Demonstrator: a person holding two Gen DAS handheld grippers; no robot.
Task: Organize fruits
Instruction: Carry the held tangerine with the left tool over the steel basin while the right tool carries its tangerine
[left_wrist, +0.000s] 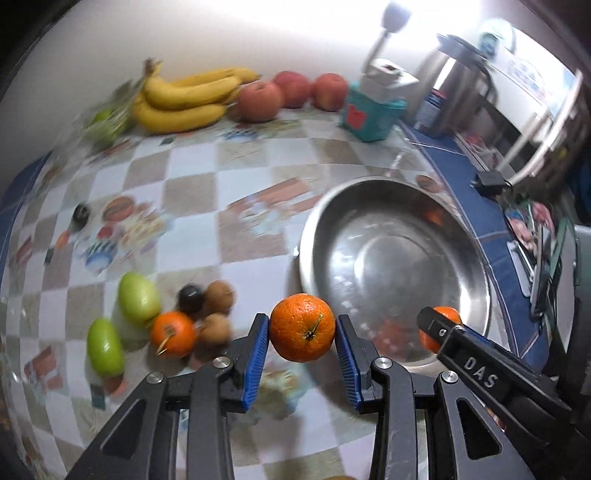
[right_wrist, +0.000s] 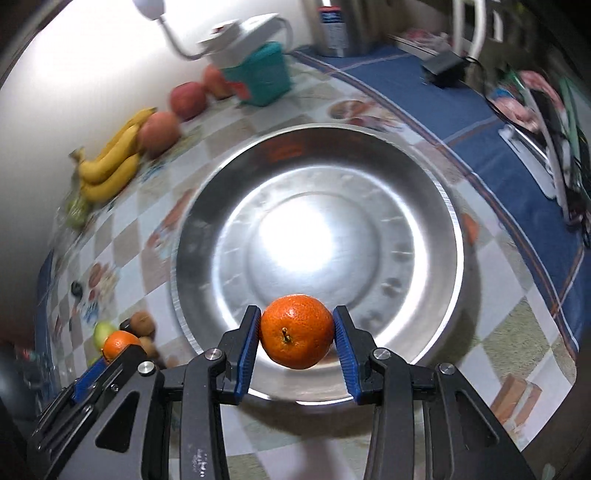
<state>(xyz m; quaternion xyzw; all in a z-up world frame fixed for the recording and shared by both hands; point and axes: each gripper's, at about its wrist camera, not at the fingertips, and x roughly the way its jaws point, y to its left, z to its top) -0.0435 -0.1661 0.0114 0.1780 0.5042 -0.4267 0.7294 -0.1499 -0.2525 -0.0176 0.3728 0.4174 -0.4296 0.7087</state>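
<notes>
My left gripper (left_wrist: 302, 334) is shut on an orange mandarin (left_wrist: 302, 332), held above the tablecloth just left of the steel bowl (left_wrist: 476, 273). My right gripper (right_wrist: 297, 334) is shut on another mandarin (right_wrist: 297, 330) over the near part of the steel bowl (right_wrist: 447, 206); it also shows in the left wrist view (left_wrist: 439, 328). A third mandarin (left_wrist: 173, 334) lies on the table with two green fruits (left_wrist: 138, 299), brown round fruits (left_wrist: 220, 295) and a dark one (left_wrist: 191, 297).
Bananas (left_wrist: 184, 98) and three apples (left_wrist: 258, 99) lie along the back wall. A teal box (left_wrist: 373, 114) with a white lamp stands behind the bowl. A steel kettle (left_wrist: 458, 92) and cluttered items sit on the right. A small dark fruit (left_wrist: 80, 214) lies left.
</notes>
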